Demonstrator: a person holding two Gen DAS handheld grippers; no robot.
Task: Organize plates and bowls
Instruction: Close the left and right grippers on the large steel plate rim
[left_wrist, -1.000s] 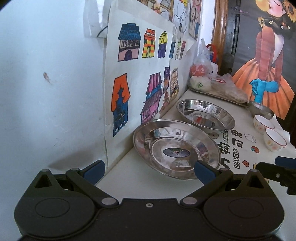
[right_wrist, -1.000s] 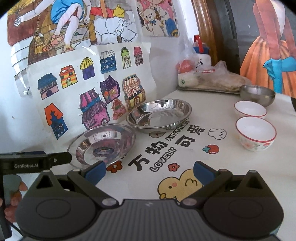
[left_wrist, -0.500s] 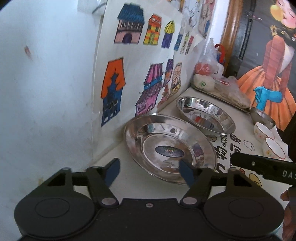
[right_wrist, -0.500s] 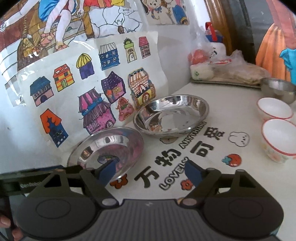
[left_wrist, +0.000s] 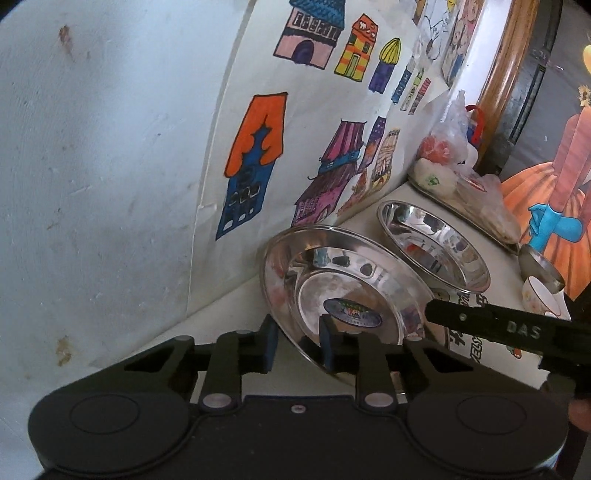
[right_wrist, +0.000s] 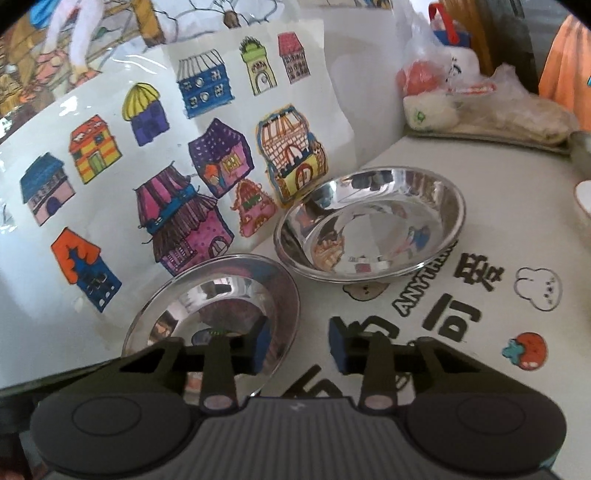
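Between the left tool's (left_wrist: 297, 347) 2 blue pads (left_wrist: 325, 345) sits the near rim of the steel plate (left_wrist: 343, 288): 1 pad inside the dish, 1 outside, narrowed down around the rim. Looks clenched on it, and the plate appears tipped up on the tool side, though I can't confirm full contact on the outer pad.

Right tool (right_wrist: 297, 345) is at the same plate (right_wrist: 221, 295), on its opposite edge. Left pad overlaps the rim, right pad hangs over the printed table (right_wrist: 480, 332). Gap is moderate, not clamped; holding nothing as far as I can see. From the left wrist view its black finger crosses just right of the plate.

Progress, my read: early. Nothing stacked yet.
- plate: at the tools, being gripped, just beside the wall drawings (right_wrist: 184, 184)
- steel bowl (right_wrist: 369, 229): ahead of the right tool, just beyond the plate, untouched
- small steel bowl (left_wrist: 541, 264) and a red-rimmed white cup (left_wrist: 541, 297): far ahead-right of the left tool, untouched
- bagged food on a tray (left_wrist: 461, 184): furthest ahead, not part of the job

Left to do, judging by layout: lift the plate, nest or group the steel pieces, then gather the small bowls.
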